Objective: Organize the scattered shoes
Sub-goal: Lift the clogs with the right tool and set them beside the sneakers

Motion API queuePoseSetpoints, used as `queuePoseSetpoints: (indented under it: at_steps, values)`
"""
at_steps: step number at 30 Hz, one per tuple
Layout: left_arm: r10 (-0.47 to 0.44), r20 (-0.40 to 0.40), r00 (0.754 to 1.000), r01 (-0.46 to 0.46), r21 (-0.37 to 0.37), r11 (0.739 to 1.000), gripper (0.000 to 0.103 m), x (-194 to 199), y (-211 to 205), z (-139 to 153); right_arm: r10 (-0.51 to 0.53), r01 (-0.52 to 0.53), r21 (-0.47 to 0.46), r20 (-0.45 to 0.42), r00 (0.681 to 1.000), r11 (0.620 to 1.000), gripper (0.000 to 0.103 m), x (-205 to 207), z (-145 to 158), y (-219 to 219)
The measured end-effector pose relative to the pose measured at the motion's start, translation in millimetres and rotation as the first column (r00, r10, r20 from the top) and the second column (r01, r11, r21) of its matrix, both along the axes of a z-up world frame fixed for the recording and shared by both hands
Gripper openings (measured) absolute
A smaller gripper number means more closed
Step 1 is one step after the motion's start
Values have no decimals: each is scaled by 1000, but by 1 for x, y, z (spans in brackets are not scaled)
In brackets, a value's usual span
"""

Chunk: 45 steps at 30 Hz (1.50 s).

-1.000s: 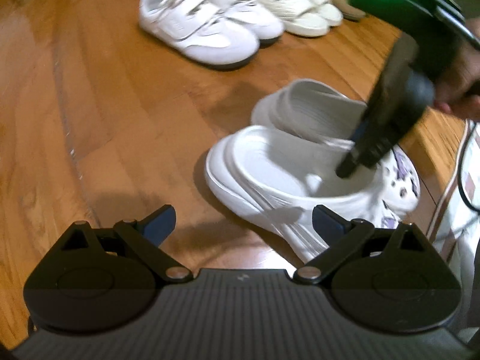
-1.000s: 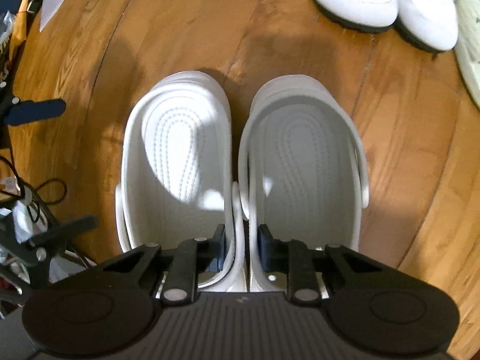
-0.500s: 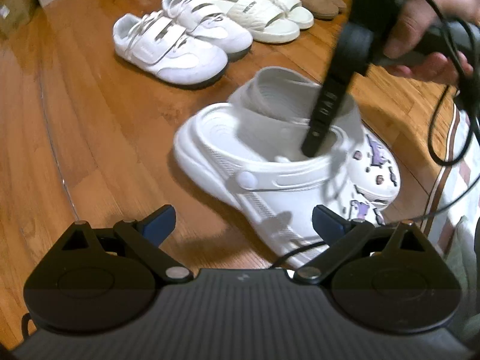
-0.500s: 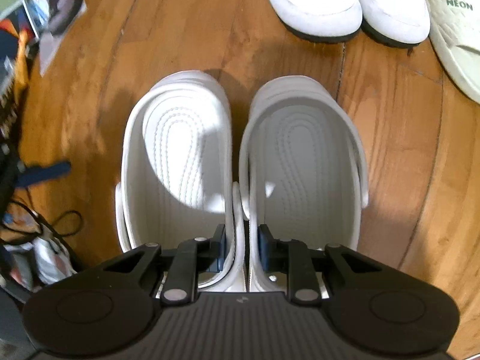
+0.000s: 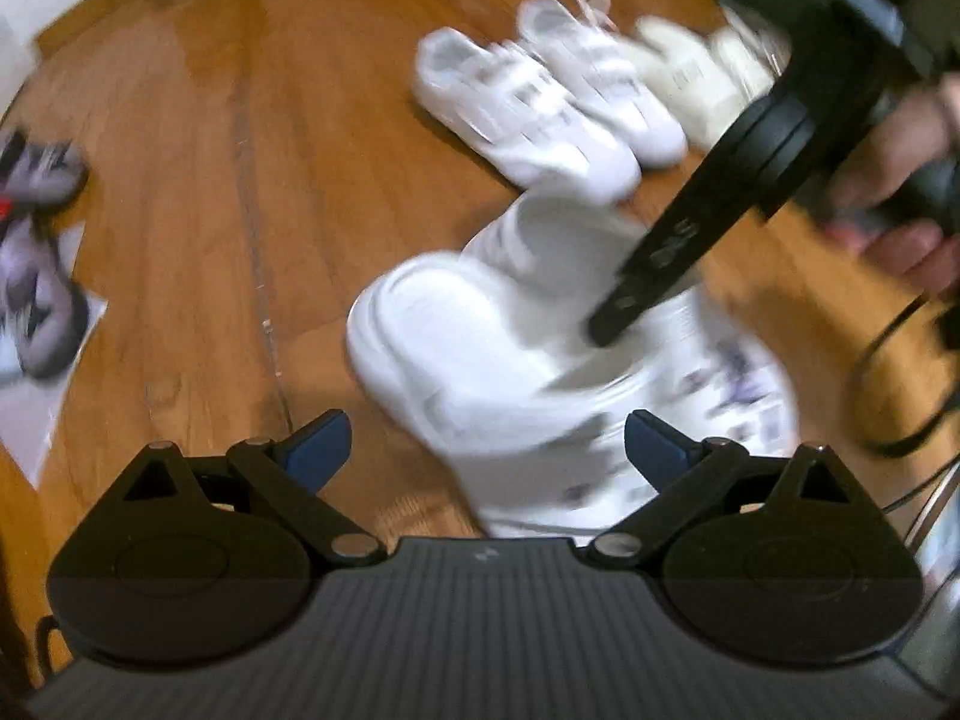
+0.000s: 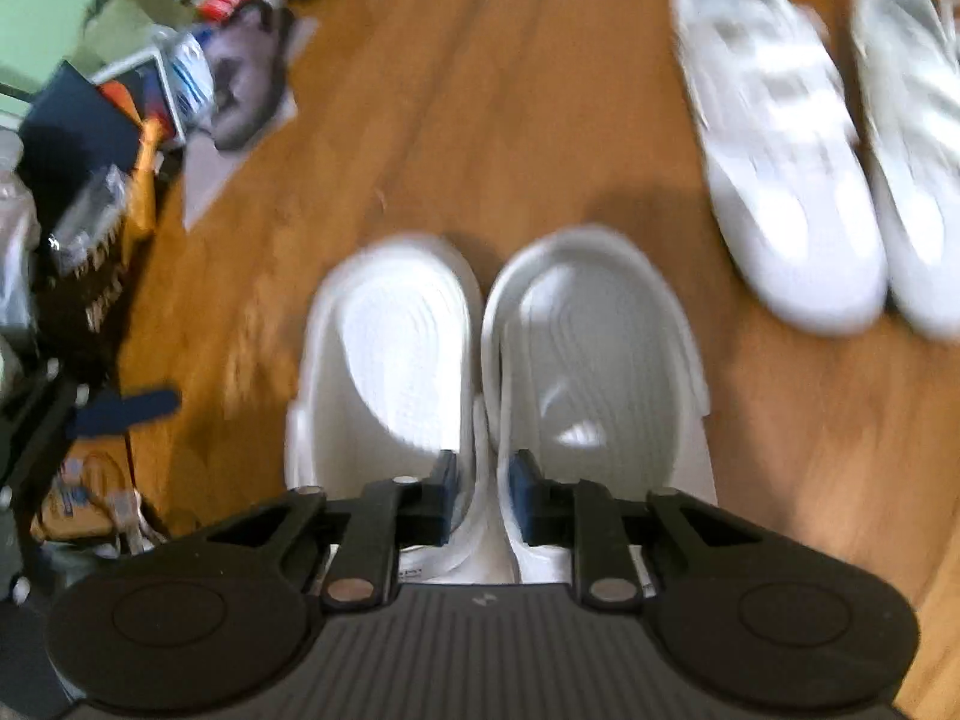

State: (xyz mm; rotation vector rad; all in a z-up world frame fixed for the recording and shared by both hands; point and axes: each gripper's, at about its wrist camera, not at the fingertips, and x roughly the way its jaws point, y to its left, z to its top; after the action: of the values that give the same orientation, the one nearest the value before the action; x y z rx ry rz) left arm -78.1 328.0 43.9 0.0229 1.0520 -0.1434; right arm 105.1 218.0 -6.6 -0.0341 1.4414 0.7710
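Since 0.5 s ago, clog pair (image 6: 498,372) shifted nearer white sneakers (image 6: 780,168), off the floor (image 6: 480,120). Right gripper (image 6: 483,492) pinches both inner walls together; left gripper (image 5: 486,438) spread, idle. Set down level, aligned beside sneakers.

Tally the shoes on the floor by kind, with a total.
White clogs: 2
White sneakers: 2
Cream slides: 2
Grey shoes: 2
Total: 8 shoes, though blur may hide others.
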Motion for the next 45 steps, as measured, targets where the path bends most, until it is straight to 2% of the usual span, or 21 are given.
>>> queuePoseSetpoints:
  at_steps: [3,4,6,7,8,10,12,14,19,21,22,23,24,27,35,40,41,45]
  values:
    - [58,9,998,-58,-11,998,99,-1,19,4,-8,9,-18,46,999,1000,0,20,13,27]
    - [74,3,997,-74,-15,997,99,-1,25,3,-13,14,-29,62,998,999,7,23,18,34]
    - [106,-11,994,-106,-21,994,99,-2,38,0,-19,21,-77,29,999,997,32,23,21,41]
    - [100,-20,995,-100,-25,995,99,-3,40,-1,5,-5,-111,2,1000,994,49,19,18,45]
    - [82,-35,996,-83,-32,996,99,-5,41,-4,39,-40,-145,-11,999,989,58,12,13,49]
    - [44,-58,997,-46,-32,998,99,-4,37,-10,91,-92,-226,-19,996,970,61,-2,2,54]
    - [15,-74,997,-18,-32,999,99,-1,33,-14,97,-106,-306,-45,994,946,62,-10,-15,58]
    - [-5,-87,996,3,-27,1000,99,1,28,-18,98,-120,-331,-82,992,936,73,-10,-30,60]
    - [-23,-90,996,21,-27,999,99,-1,30,-21,165,-212,-358,-157,974,909,80,-15,-51,68]
    - [-20,-95,995,16,-47,999,99,-2,35,-22,222,-262,-372,-147,964,890,79,-23,-57,73]
    - [-14,-98,995,8,-55,998,99,-1,36,-23,231,-262,-386,-125,965,885,69,-26,-57,74]
    - [-7,-102,995,1,-62,998,99,0,38,-24,244,-256,-407,-82,966,877,30,-29,-55,74]
    - [-5,-104,995,-2,-66,998,99,1,38,-25,260,-259,-415,-54,964,872,21,-31,-53,75]
    - [-12,-106,994,3,-86,996,99,-1,40,-24,278,-251,-429,0,960,868,21,-36,-48,75]
    - [26,-91,995,-37,-123,992,99,3,46,-23,189,-122,-349,163,968,929,21,-21,-32,88]
    - [43,-51,998,-49,-130,990,99,1,46,-23,96,-17,-325,230,969,945,21,11,-32,98]
    - [69,-41,997,-73,-130,989,99,2,46,-22,72,8,-312,242,968,950,21,19,-33,98]
    - [88,12,996,-87,-100,991,99,-1,48,-12,-40,128,-275,302,952,953,21,42,-31,86]
